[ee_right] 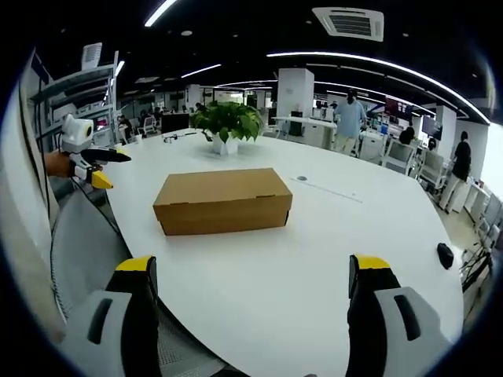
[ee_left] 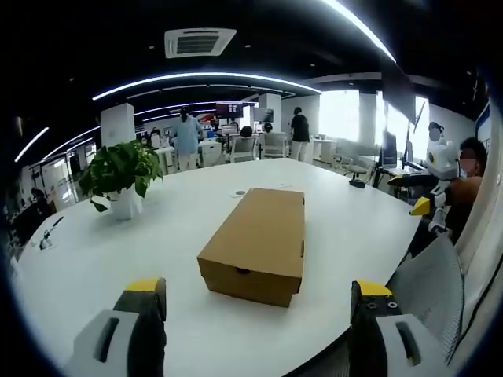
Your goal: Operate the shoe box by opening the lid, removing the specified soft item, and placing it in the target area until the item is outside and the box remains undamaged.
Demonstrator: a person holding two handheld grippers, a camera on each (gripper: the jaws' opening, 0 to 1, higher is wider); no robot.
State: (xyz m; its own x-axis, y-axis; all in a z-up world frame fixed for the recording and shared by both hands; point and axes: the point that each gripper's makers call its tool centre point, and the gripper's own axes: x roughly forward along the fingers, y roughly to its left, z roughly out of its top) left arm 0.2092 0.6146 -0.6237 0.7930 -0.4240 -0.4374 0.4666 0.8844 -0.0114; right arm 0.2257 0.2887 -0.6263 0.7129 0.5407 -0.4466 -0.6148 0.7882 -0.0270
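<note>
lid not yet lifted: closed shoe box (ee_left: pixel 255 245) lies on the worktop (ee_left: pixel 118 251) ahead of both hand-held grippers, left (ee_left: pixel 255 302) and right (ee_right: pixel 251 283), jaws wide, empty. approach level, catch the lid edge gently.

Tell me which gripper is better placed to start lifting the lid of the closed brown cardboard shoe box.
Probably right. The right gripper faces a long side of the closed brown cardboard shoe box, where the lid edge runs broad; the left gripper faces a short end. Both stand open, back from it.
</note>
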